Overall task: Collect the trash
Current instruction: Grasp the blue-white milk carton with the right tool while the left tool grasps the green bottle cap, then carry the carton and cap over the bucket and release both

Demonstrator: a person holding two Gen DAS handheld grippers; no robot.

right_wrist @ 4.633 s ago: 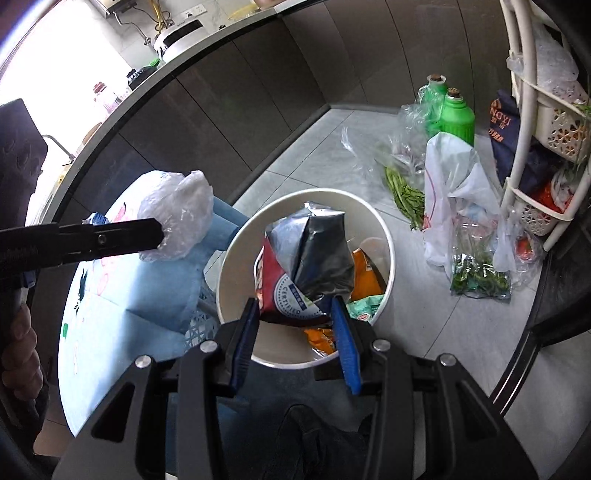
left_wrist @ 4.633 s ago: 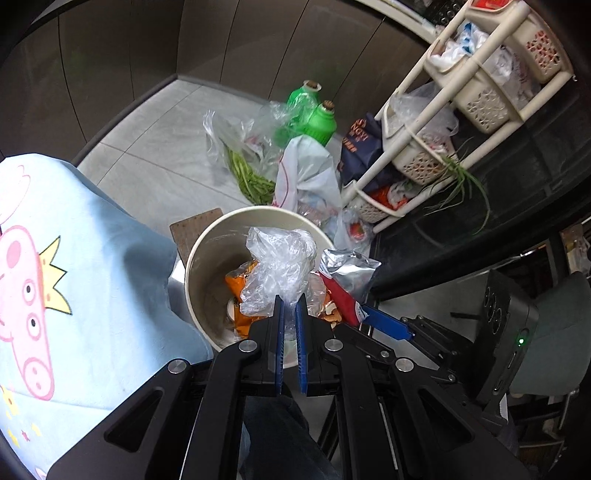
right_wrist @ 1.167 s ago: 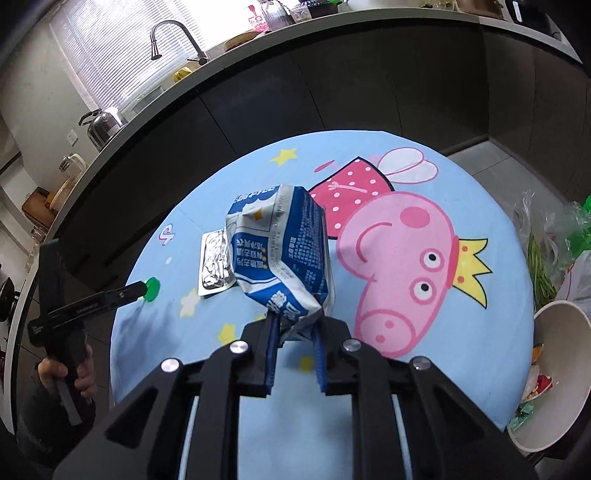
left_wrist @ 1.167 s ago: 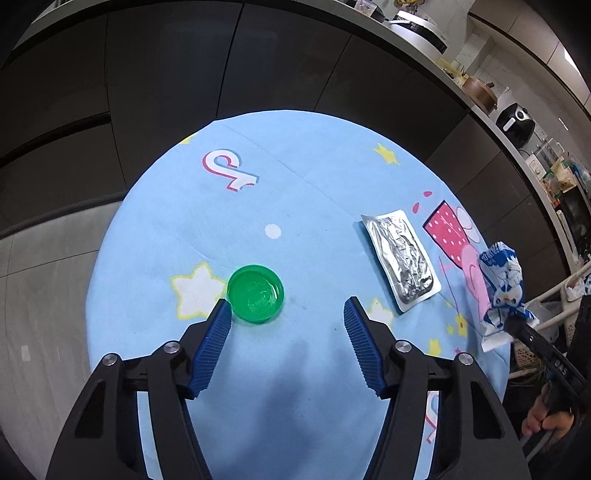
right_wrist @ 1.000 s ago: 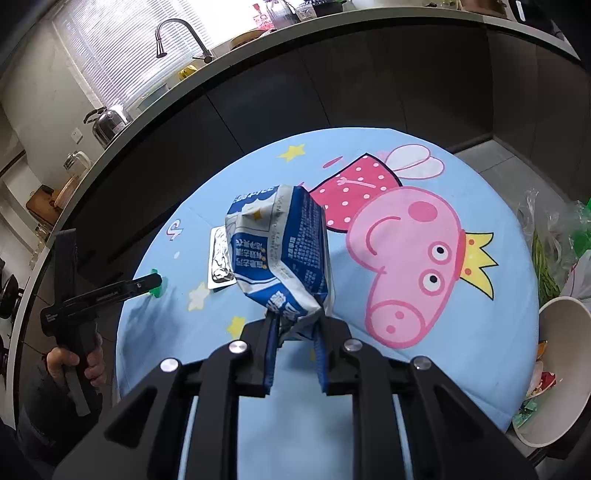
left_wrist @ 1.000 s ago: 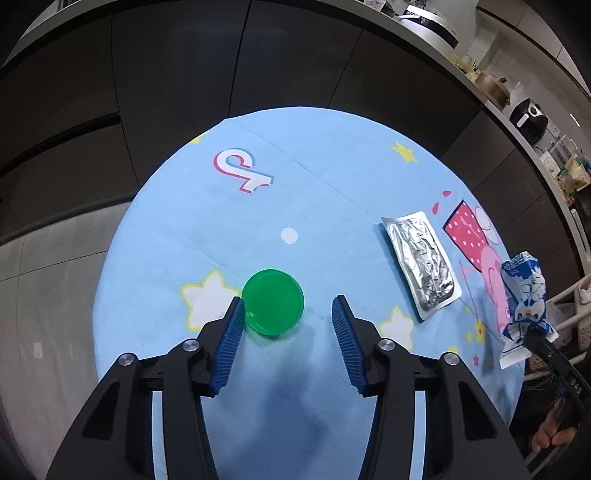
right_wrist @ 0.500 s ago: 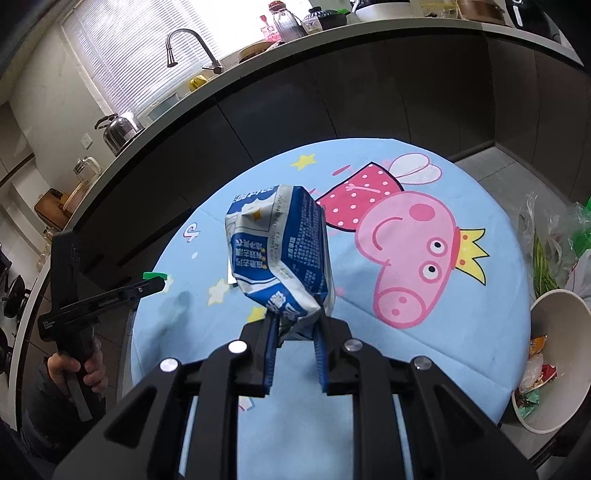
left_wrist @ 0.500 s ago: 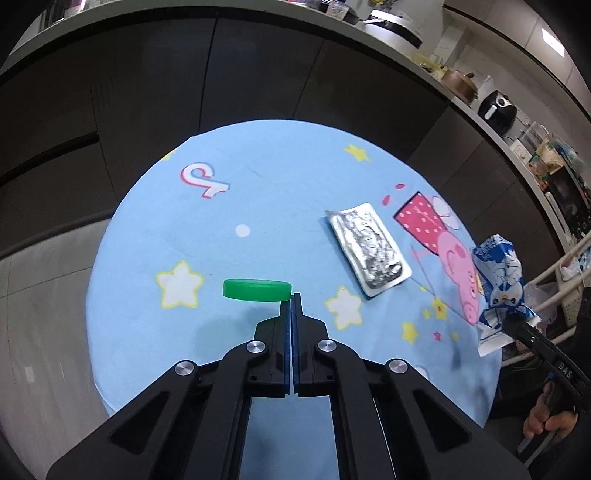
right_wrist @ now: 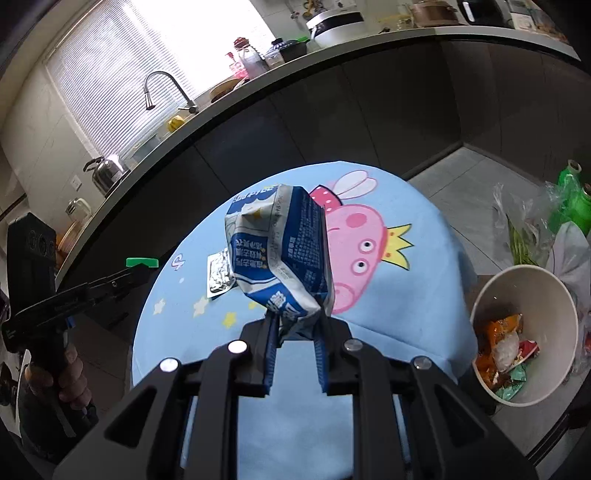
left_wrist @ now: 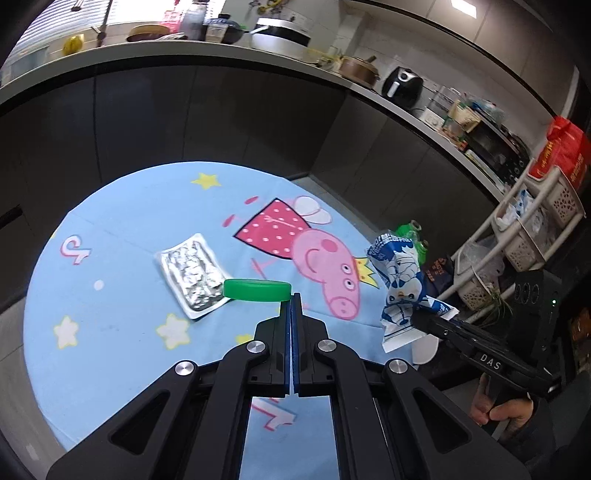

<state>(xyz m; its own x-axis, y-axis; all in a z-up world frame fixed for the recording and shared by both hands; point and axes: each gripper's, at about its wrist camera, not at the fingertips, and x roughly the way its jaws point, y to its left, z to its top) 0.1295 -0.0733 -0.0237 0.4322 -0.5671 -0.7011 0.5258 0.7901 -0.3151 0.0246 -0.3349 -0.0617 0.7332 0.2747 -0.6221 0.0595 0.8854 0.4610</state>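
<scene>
Home kitchen for sure: sink faucet (right_wrist: pixel 162 90), kettle (right_wrist: pixel 107 173), rice cooker (left_wrist: pixel 279 35), air fryer (left_wrist: pixel 402 86) along the counter (right_wrist: pixel 258 96).

Only a foil packet (left_wrist: pixel 192 275) lies on the tablecloth (left_wrist: pixel 122 354); the bin (right_wrist: pixel 524 334) mouth is unobstructed.

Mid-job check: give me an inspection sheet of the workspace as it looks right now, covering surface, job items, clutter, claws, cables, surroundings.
Surface: round table under a light blue cartoon-pig cloth.
Job's things: silver foil packet lies flat on the cloth; green lid and blue-and-white carton are both lifted; white bin on the floor beside the table, wrappers inside.
Clutter: nothing else seen on the cloth.
Claws: left claw shut on the green lid's edge; right claw shut on the carton's crumpled bottom.
Cables: nothing seen.
Surroundings: dark cabinets, counter with sink faucet and kettle; green bottles, plastic bags and a white basket rack by the bin.
</scene>
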